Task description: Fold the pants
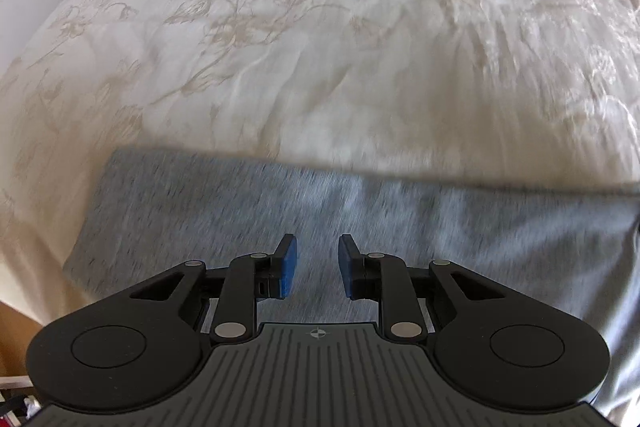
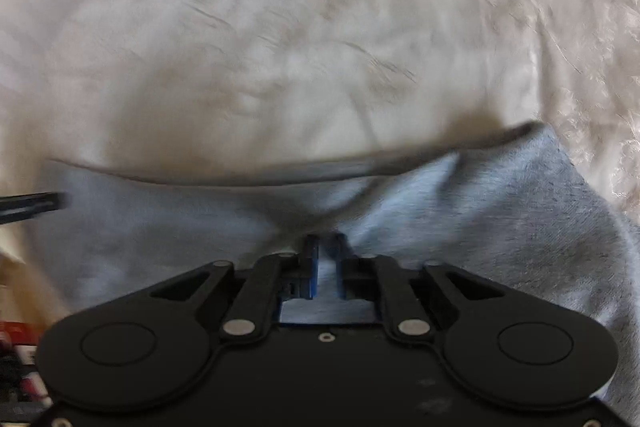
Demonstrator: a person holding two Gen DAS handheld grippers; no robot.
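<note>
Grey heathered pants lie on a white floral bedspread. In the left wrist view my left gripper is open, its blue pads apart, just above the grey cloth with nothing between them. In the right wrist view my right gripper is nearly closed on a pinched ridge of the pants, and the cloth bunches up around the fingertips. Both views are blurred by motion. The far edge of the pants runs across the middle of each view.
The bedspread fills the upper part of both views. The bed's near edge and a brown floor show at lower left. A dark bar, likely the other gripper, enters at the left edge of the right wrist view. Red clutter sits at lower left.
</note>
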